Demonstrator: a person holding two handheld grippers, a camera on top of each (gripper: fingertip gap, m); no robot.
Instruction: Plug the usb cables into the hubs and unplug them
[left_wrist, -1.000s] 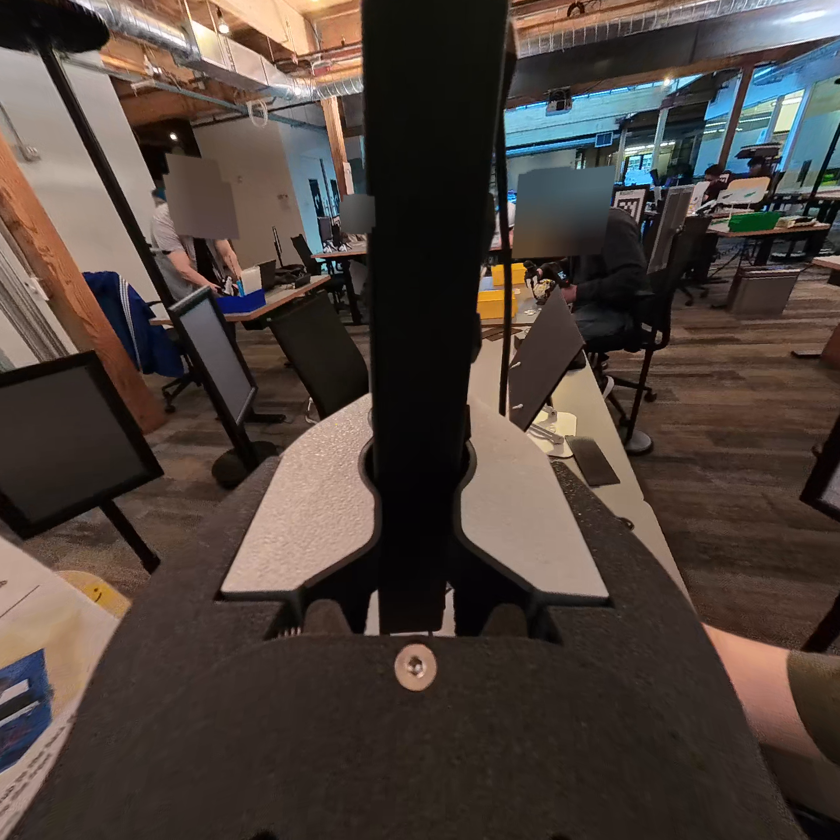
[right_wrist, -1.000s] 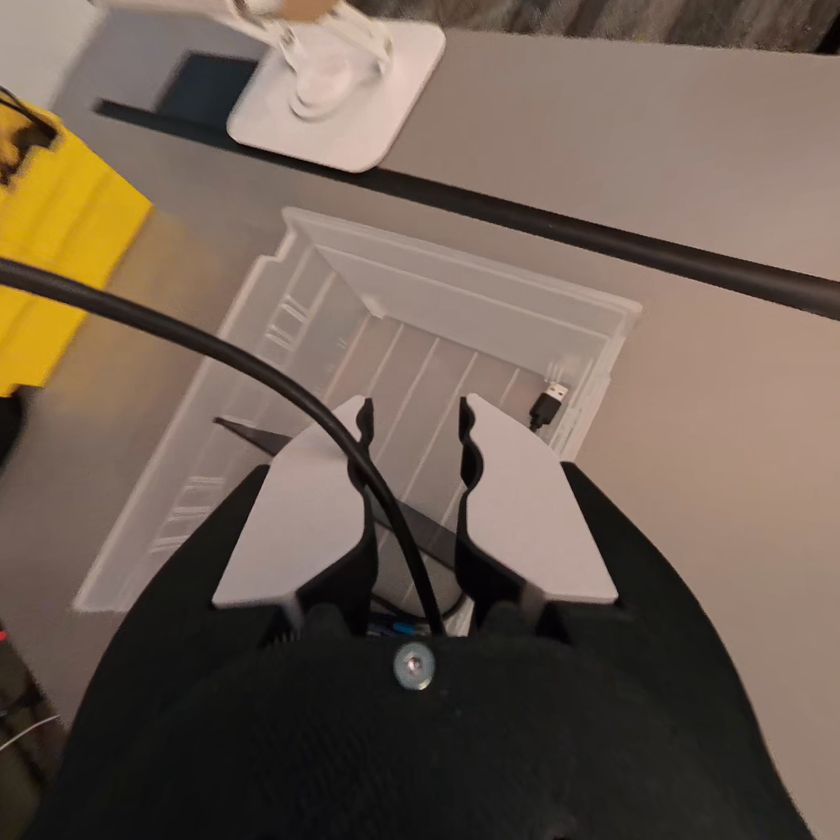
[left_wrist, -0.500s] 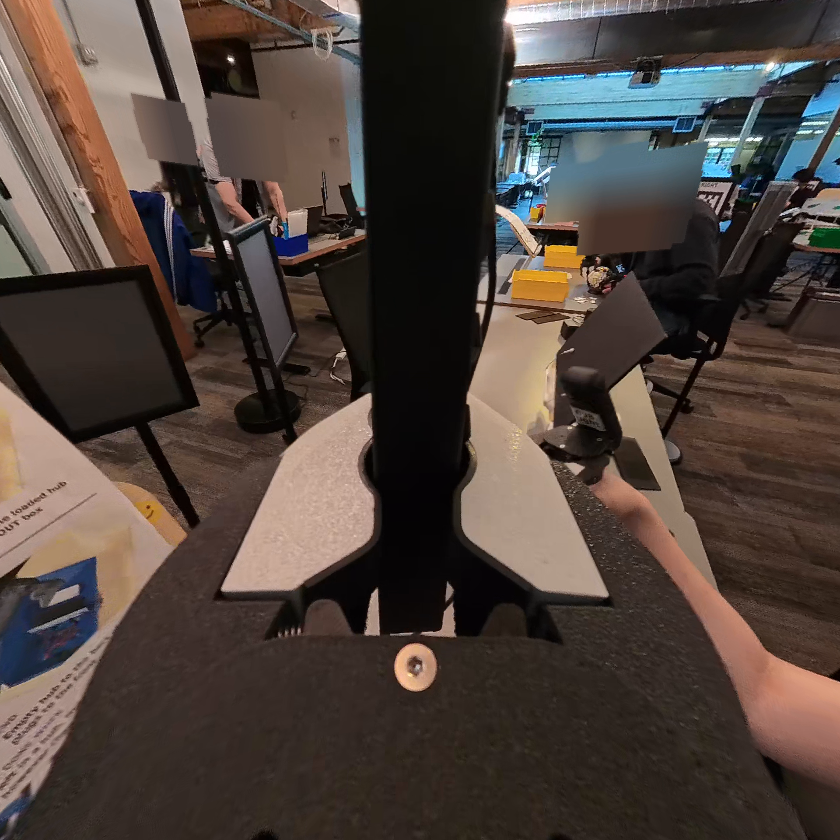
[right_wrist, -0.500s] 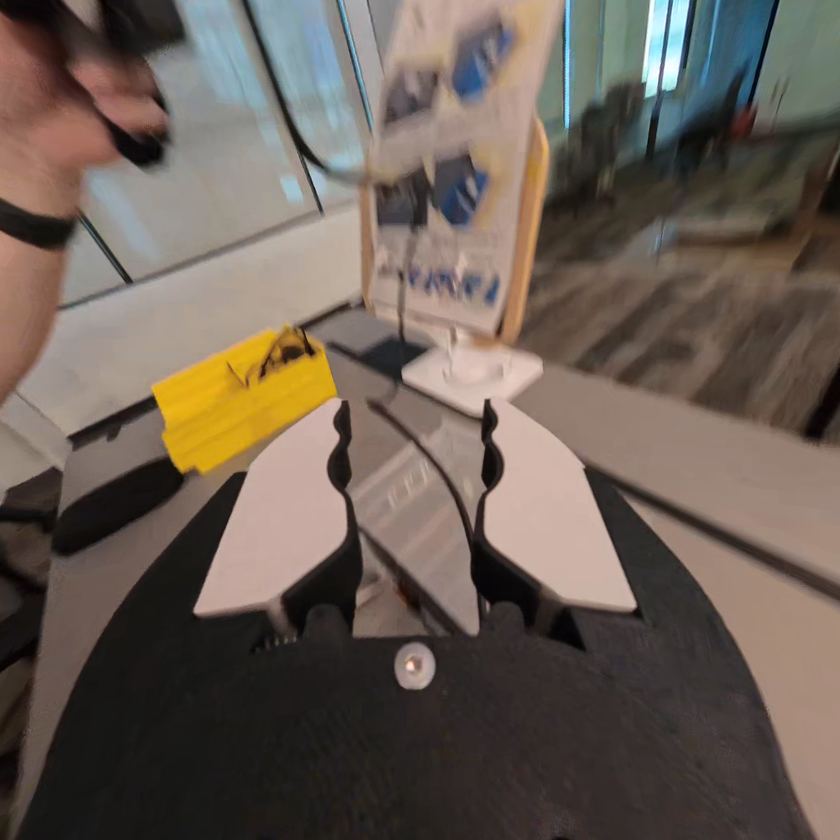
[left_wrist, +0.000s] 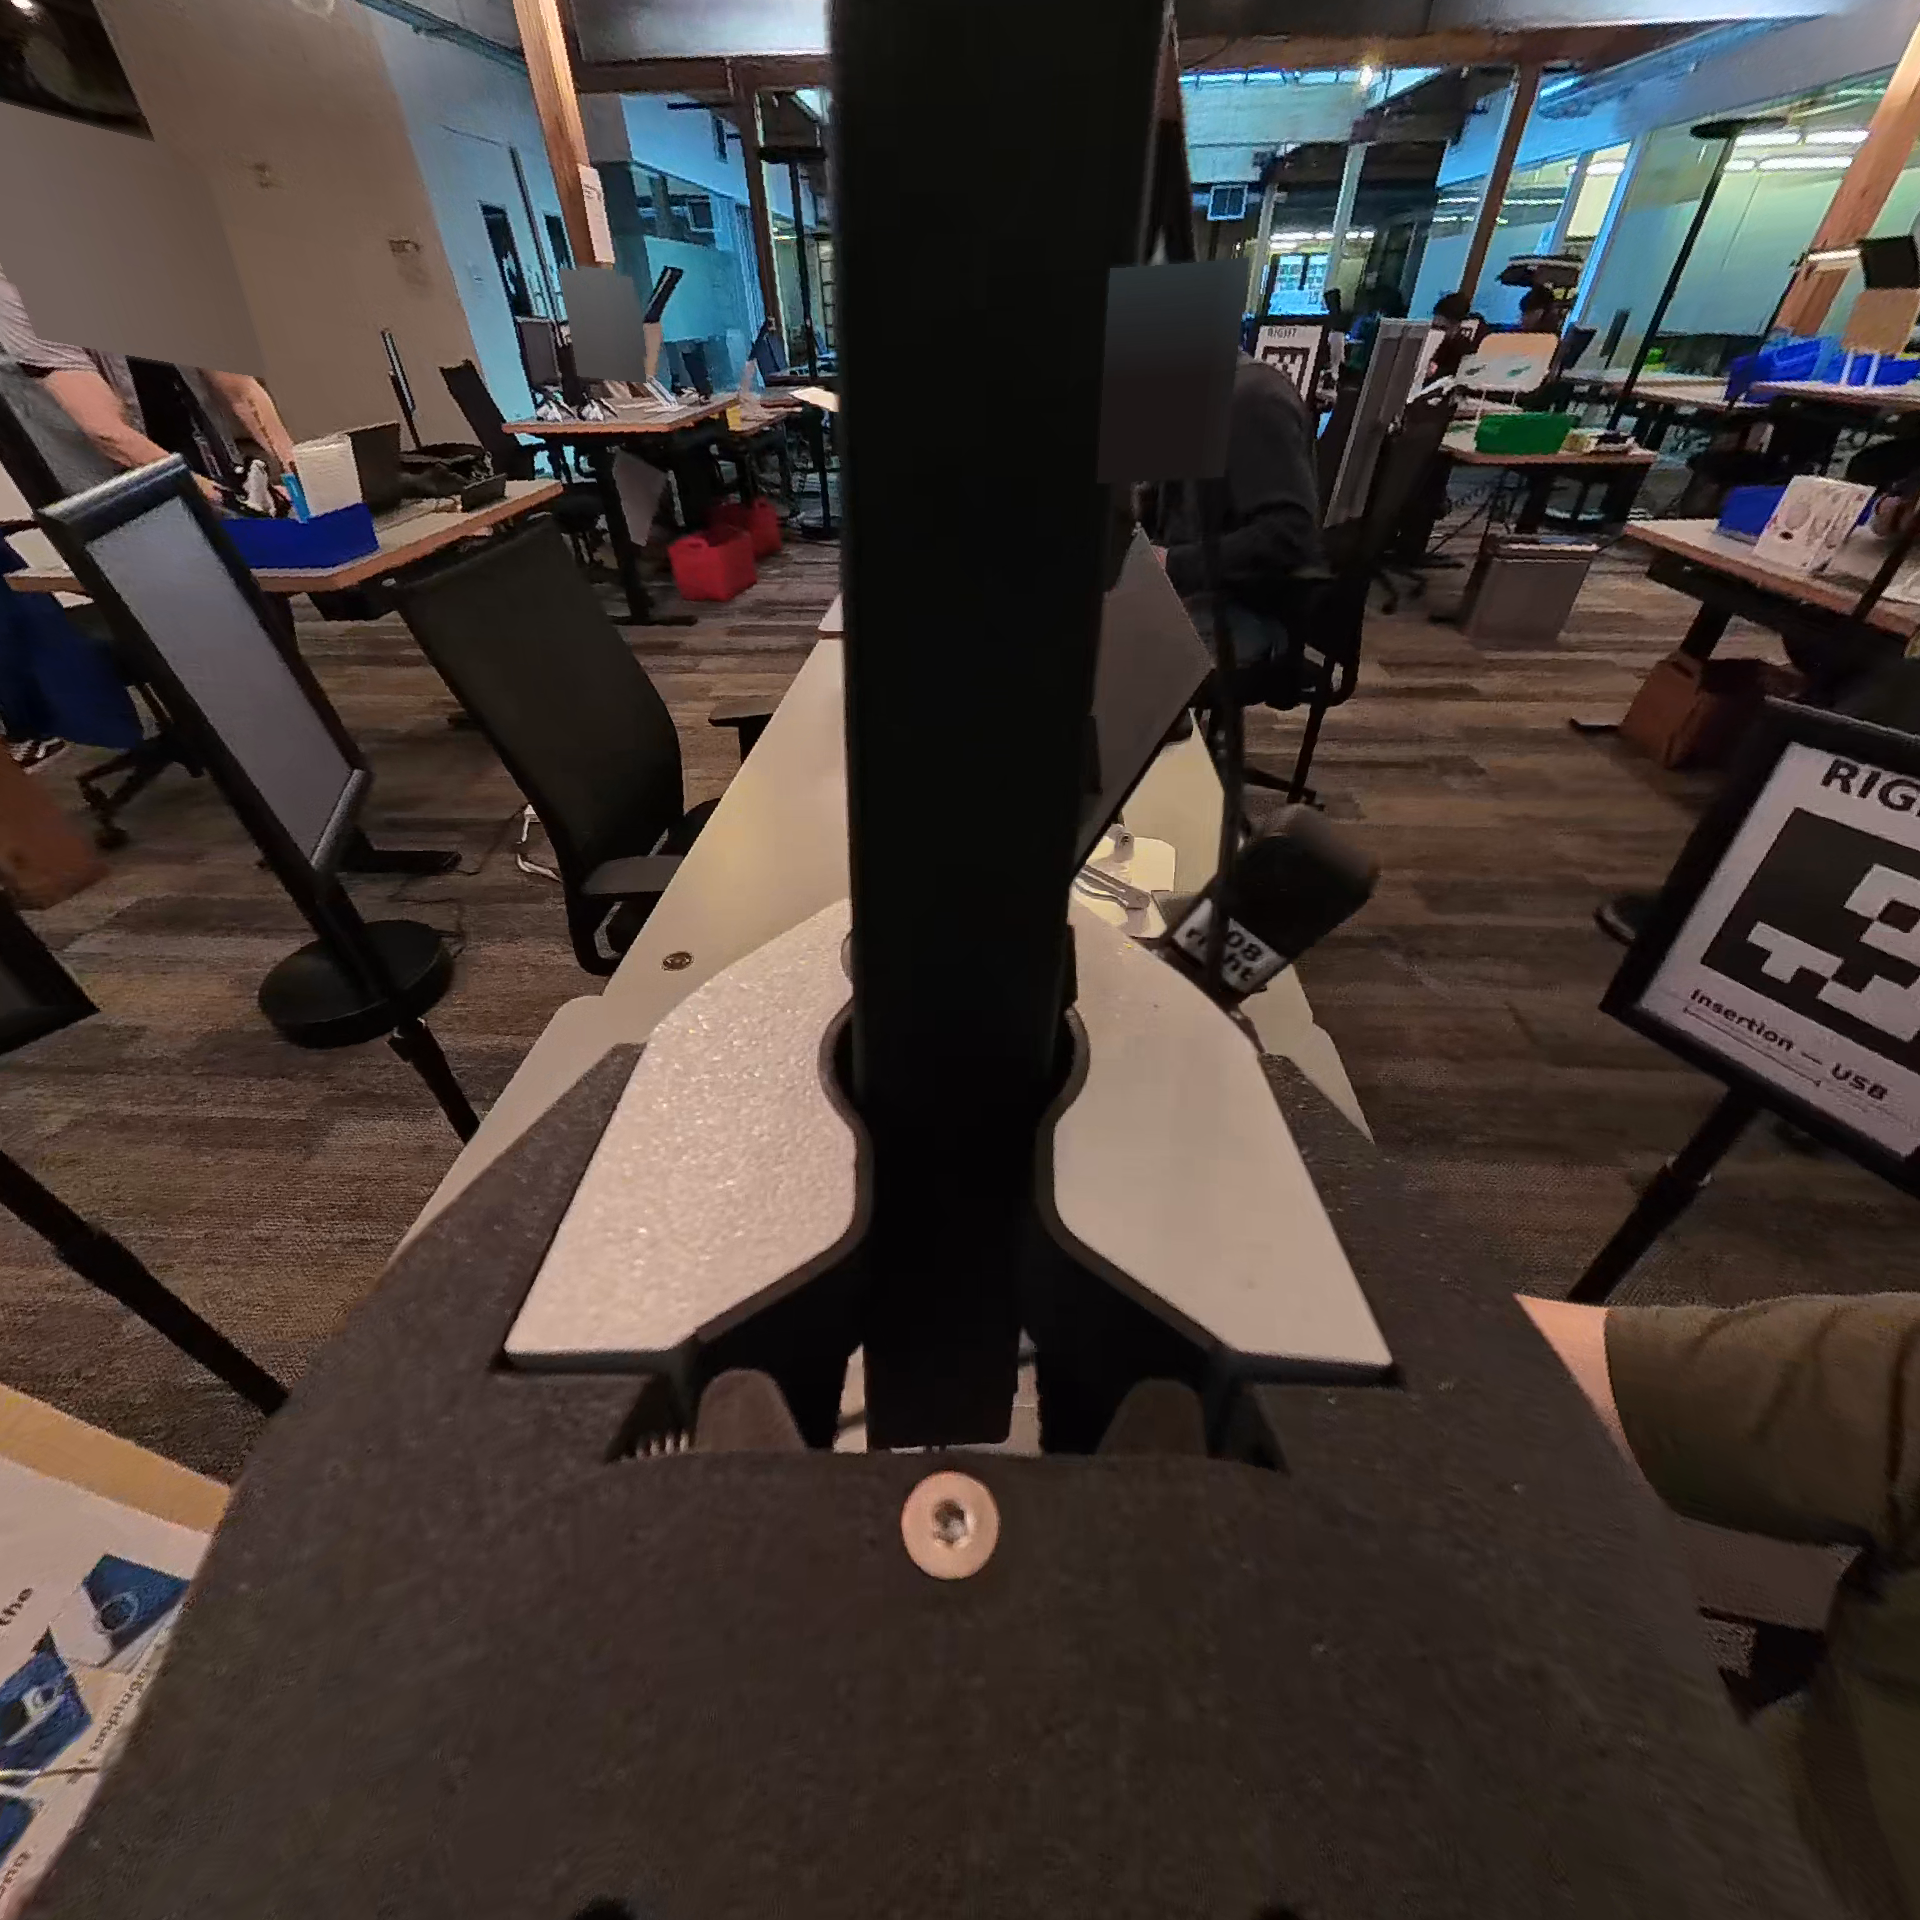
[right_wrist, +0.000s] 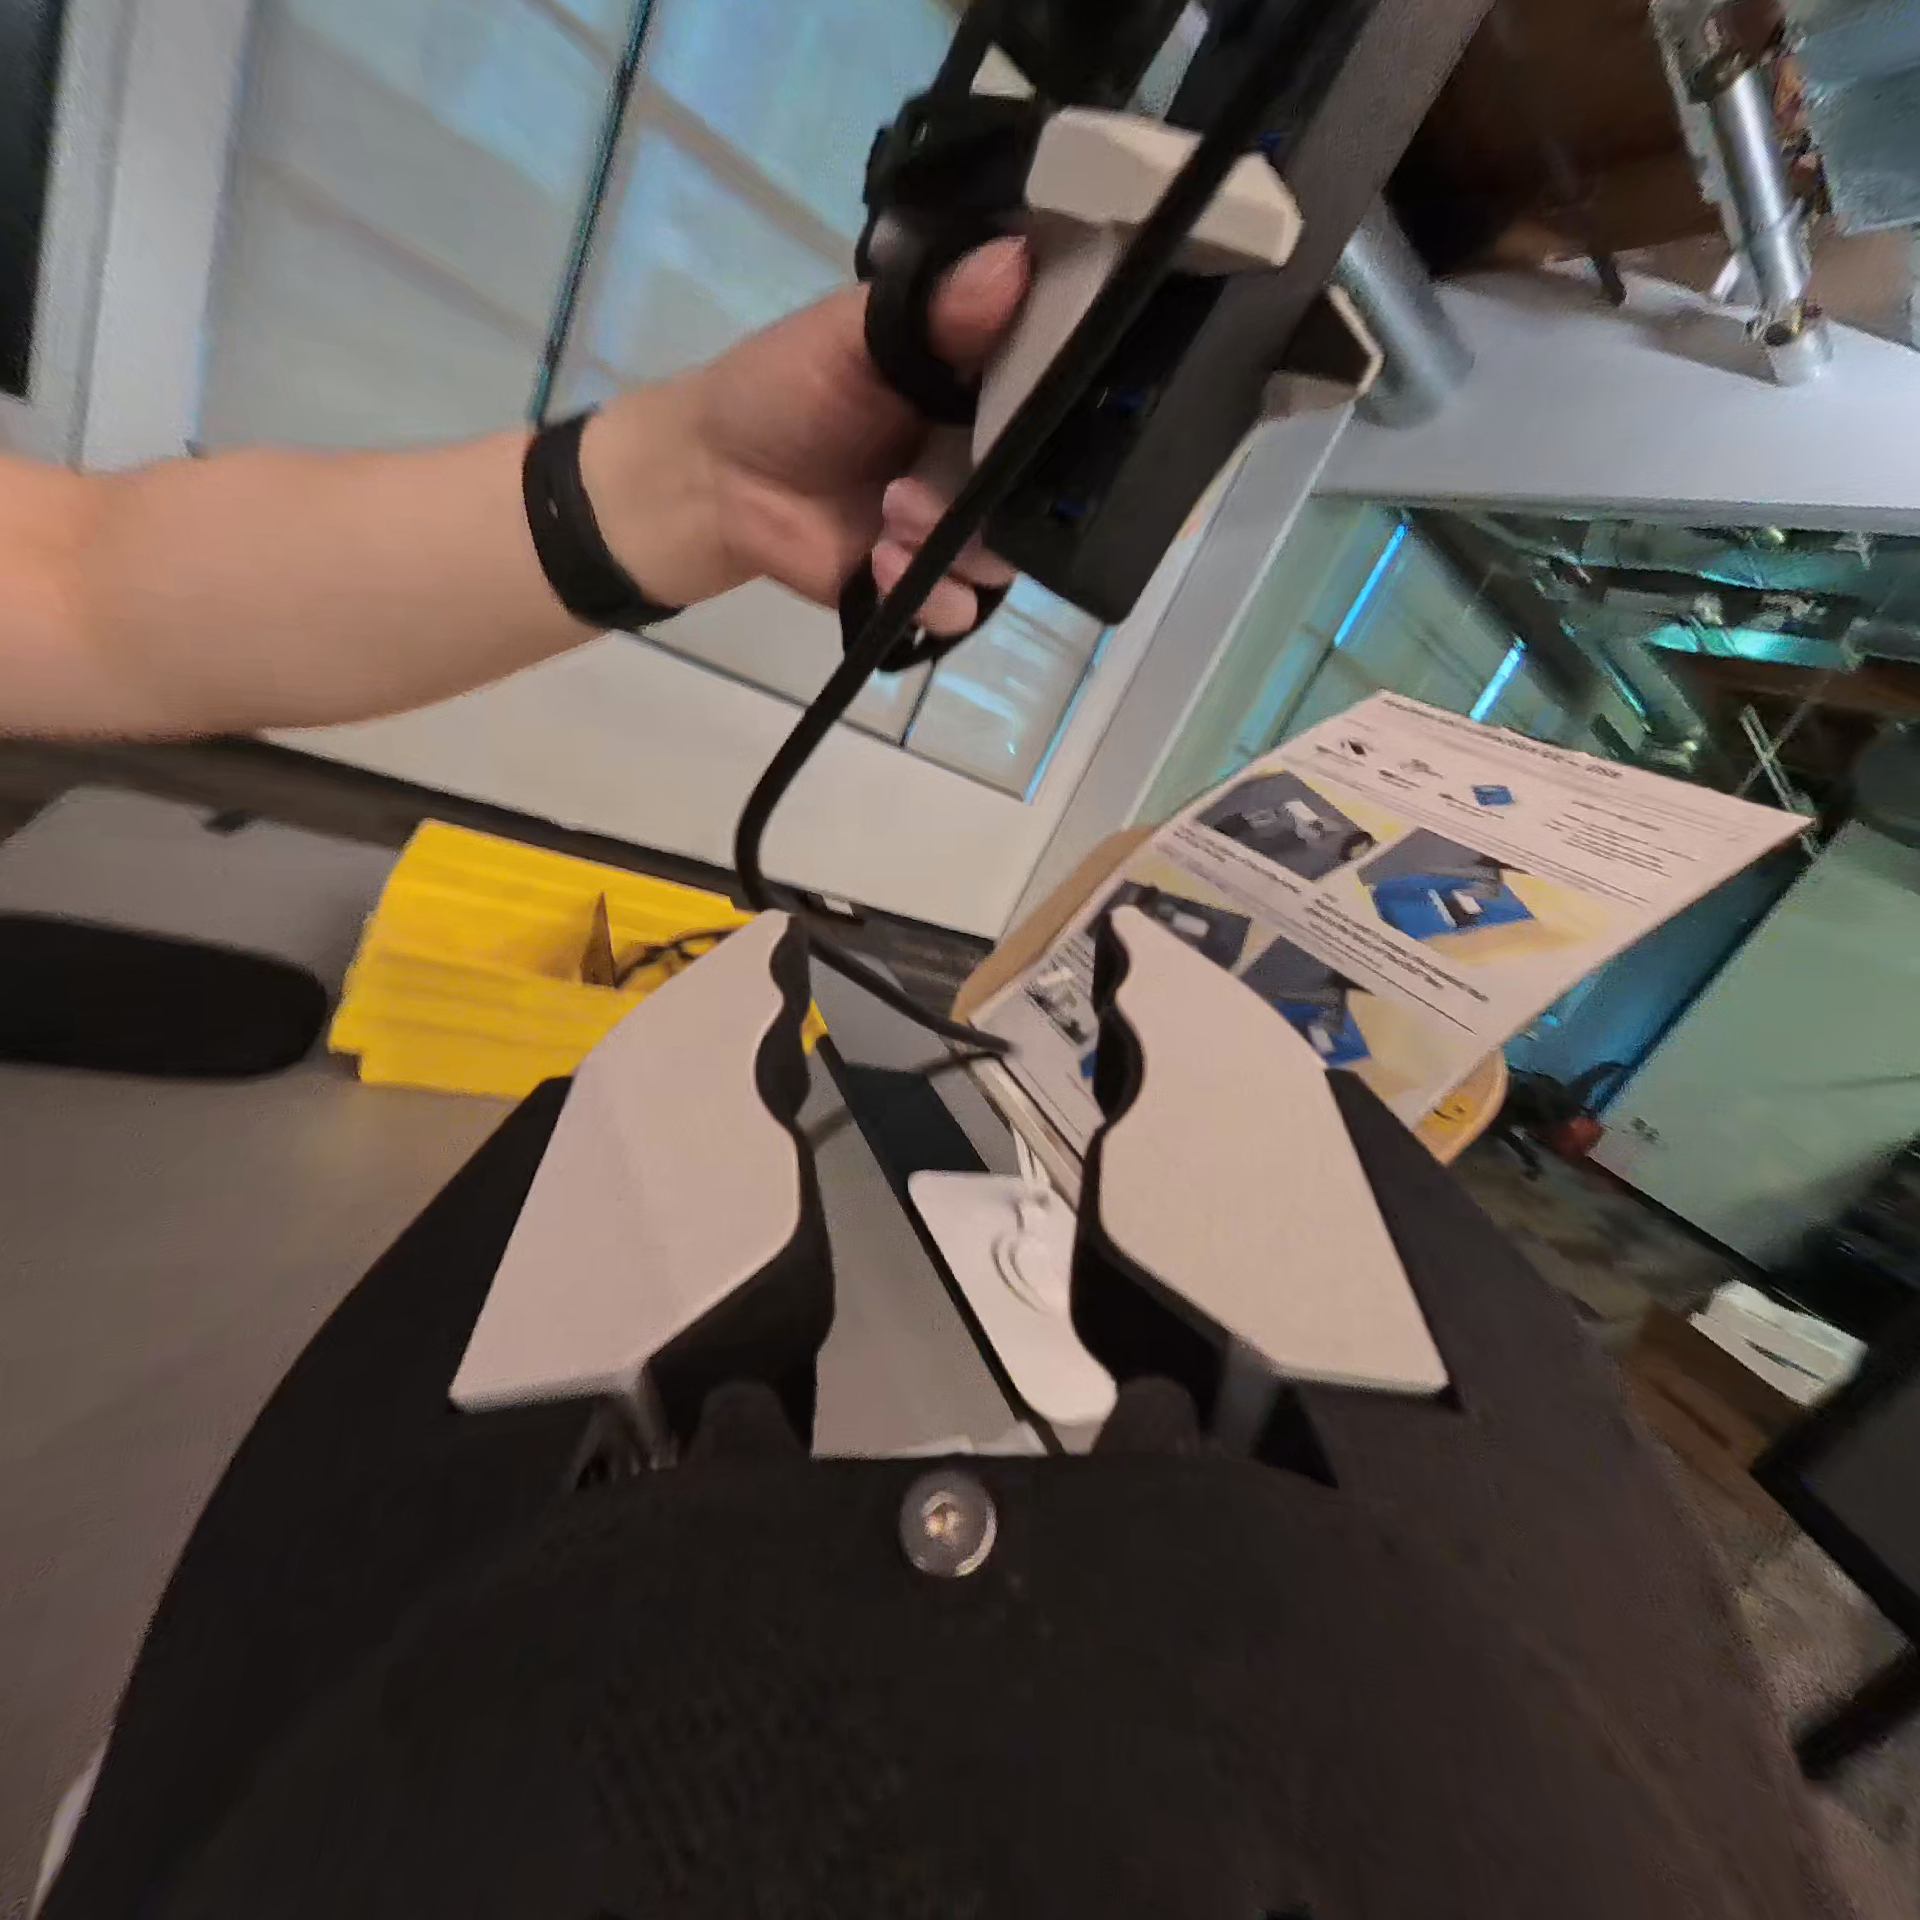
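Between the two pale fingers of the left gripper (left_wrist: 956, 1049) stood a long black hub (left_wrist: 987, 520), clamped upright and filling the middle of the left wrist view, with an office of desks and chairs behind. Only the right wrist view showed that gripper from outside: a hand (right_wrist: 800, 457) raised it, the hub's dark bar (right_wrist: 1174, 416) slanting down from its grip, and a black cable (right_wrist: 935, 561) hung from it toward the table (right_wrist: 208, 1195). The right gripper (right_wrist: 951, 956) held nothing, its fingers parted. A yellow bin (right_wrist: 488, 966) sat beyond.
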